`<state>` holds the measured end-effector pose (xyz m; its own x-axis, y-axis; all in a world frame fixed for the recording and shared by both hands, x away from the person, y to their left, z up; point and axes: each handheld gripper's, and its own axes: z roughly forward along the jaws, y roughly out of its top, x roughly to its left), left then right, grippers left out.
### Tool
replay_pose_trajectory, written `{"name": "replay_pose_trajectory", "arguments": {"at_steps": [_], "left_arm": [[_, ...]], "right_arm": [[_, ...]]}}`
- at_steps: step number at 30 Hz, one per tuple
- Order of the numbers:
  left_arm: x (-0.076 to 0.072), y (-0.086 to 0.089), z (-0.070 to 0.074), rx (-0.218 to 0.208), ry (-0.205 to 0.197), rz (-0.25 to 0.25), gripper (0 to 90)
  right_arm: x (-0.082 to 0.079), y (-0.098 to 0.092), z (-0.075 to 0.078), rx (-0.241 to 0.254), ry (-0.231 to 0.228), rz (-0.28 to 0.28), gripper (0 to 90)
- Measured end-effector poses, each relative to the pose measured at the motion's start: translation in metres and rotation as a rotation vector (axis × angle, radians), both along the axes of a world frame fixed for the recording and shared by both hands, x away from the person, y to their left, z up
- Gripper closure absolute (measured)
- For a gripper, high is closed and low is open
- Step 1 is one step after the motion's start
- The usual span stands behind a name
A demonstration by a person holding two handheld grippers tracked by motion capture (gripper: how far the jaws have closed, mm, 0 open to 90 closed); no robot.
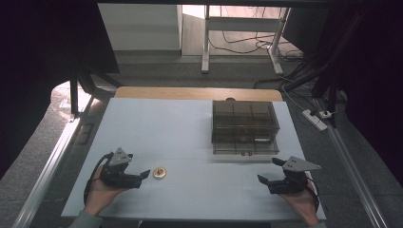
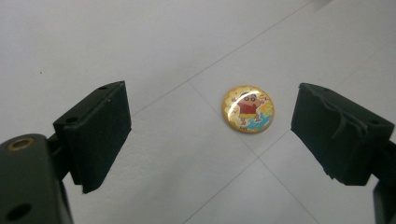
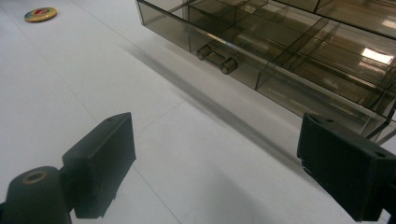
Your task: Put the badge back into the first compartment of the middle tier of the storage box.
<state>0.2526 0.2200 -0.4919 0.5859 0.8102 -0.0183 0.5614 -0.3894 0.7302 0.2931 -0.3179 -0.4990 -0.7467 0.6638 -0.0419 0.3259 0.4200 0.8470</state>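
A small round yellow badge with a cartoon figure lies flat on the white table. My left gripper is open just left of it, jaws pointing at it. In the left gripper view the badge lies on the table a little beyond the wide-apart jaws of my left gripper, untouched. My right gripper is open near the front right, empty. A smoky clear drawer box stands at the back right. The right gripper view shows its drawer with two small knobs, and the badge far off.
The drawer box has several compartments. A wooden board edges the table's far side. Beyond it are table legs and cables on the floor, and a power strip lies at the right. A metal rail runs along the left.
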Motion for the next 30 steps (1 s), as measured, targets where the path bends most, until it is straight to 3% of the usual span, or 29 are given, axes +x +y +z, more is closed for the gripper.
{"name": "replay_pose_trajectory", "arguments": {"at_steps": [9, 18, 26, 30], "left_arm": [[0.008, -0.006, 0.012, -0.002, 0.015, -0.026, 12.2], [0.018, -0.013, 0.014, 0.010, 0.044, -0.050, 13.0], [0.037, -0.025, 0.015, 0.059, 0.088, -0.101, 14.2], [0.042, -0.028, 0.017, 0.059, 0.094, -0.115, 14.3]], "right_arm": [[0.001, 0.004, -0.001, 0.003, 0.002, 0.012, 11.8], [0.000, 0.006, -0.002, -0.021, -0.002, 0.008, 11.9], [0.000, 0.006, -0.003, -0.024, 0.000, 0.008, 11.9], [0.000, 0.005, -0.003, -0.026, 0.002, 0.006, 12.0]]}}
